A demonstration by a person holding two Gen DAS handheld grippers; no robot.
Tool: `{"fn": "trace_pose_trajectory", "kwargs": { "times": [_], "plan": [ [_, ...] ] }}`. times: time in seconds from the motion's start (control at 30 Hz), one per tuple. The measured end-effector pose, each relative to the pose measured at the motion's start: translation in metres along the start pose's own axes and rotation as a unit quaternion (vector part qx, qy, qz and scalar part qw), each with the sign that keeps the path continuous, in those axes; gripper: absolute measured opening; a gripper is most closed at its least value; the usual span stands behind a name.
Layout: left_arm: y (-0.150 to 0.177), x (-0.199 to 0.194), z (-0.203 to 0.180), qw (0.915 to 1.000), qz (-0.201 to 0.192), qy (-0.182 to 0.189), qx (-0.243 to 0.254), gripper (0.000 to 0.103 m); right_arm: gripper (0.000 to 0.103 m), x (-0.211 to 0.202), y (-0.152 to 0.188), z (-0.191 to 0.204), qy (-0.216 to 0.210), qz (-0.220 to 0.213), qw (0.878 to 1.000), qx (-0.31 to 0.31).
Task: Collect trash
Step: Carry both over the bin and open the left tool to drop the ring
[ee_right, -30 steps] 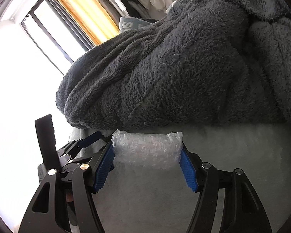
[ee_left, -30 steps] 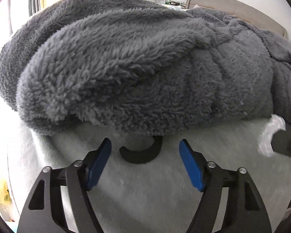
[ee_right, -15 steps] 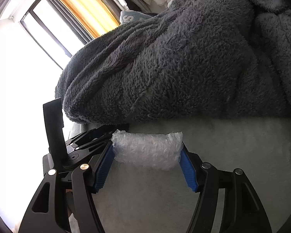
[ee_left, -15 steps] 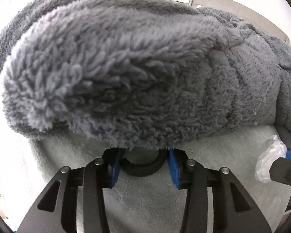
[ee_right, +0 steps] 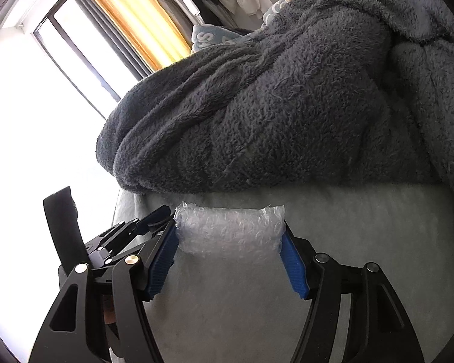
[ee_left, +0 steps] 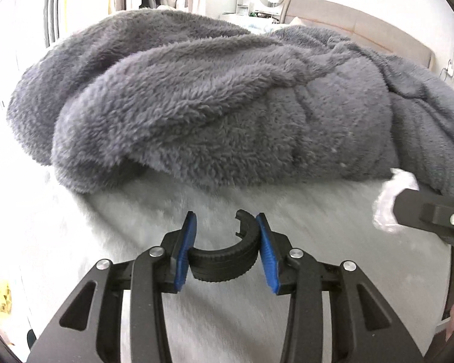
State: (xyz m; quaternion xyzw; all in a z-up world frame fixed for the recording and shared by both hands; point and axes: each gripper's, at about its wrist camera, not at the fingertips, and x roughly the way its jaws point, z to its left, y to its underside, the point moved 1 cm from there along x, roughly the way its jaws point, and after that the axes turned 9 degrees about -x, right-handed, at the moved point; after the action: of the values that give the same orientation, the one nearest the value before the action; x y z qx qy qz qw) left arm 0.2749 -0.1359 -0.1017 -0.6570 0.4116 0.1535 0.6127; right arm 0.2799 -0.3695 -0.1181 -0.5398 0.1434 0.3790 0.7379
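My left gripper (ee_left: 225, 220) is shut on a black curved ribbed plastic piece (ee_left: 224, 264), a broken ring, held off the pale bed cover (ee_left: 333, 242). The blue pads press on its two sides. My right gripper (ee_right: 228, 237) is shut on a wad of clear bubble wrap (ee_right: 230, 230), which spans the gap between its blue pads. In the left wrist view the bubble wrap (ee_left: 389, 204) and the right gripper's black finger (ee_left: 432, 214) show at the right edge. The left gripper's body (ee_right: 121, 239) appears at the lower left of the right wrist view.
A big fluffy dark grey blanket (ee_left: 227, 106) lies heaped across the bed just beyond both grippers. A padded headboard (ee_left: 348, 27) and shelves stand at the back. A bright window (ee_right: 30, 90) with orange curtains (ee_right: 130, 9) is to the left, with hanging clothes beyond.
The left gripper went in under the blanket's edge, shut on the black curved piece, and pulled back with it raised. The right gripper kept its hold on the bubble wrap.
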Motion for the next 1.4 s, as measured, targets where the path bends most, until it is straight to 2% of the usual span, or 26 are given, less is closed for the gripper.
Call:
{"fn": "trace_pose_trajectory", "kwargs": {
  "times": [0.17, 0.27, 0.43, 0.63, 0.9, 1.23, 1.4],
  "plan": [
    [0.027, -0.037, 0.014, 0.9999, -0.010, 0.004, -0.010, 0.043, 0.066, -0.002, 0.006, 0.011, 0.004, 0.011, 1.000, -0.018],
    [0.033, -0.044, 0.006, 0.9998, -0.012, -0.006, -0.012, 0.043, 0.066, -0.005, 0.008, 0.016, -0.004, 0.014, 1.000, -0.024],
    [0.044, -0.067, 0.025, 0.9990, -0.024, -0.020, -0.032, 0.043, 0.066, -0.013, 0.011, 0.029, -0.017, 0.013, 0.999, -0.043],
    [0.053, -0.087, 0.048, 0.9980, -0.028, -0.050, -0.026, 0.043, 0.066, -0.017, 0.011, 0.053, -0.048, 0.006, 0.997, -0.056],
    [0.065, -0.103, 0.106, 0.9932, -0.021, -0.084, -0.078, 0.043, 0.066, 0.002, 0.016, 0.095, -0.105, 0.013, 0.993, -0.042],
    [0.091, -0.111, 0.171, 0.9843, 0.009, -0.122, -0.127, 0.043, 0.066, 0.023, 0.026, 0.173, -0.117, 0.034, 0.985, -0.119],
    [0.110, -0.112, 0.206, 0.9775, 0.037, -0.136, -0.157, 0.043, 0.066, 0.027, 0.029, 0.204, -0.124, 0.037, 0.980, -0.151]
  ]
}}
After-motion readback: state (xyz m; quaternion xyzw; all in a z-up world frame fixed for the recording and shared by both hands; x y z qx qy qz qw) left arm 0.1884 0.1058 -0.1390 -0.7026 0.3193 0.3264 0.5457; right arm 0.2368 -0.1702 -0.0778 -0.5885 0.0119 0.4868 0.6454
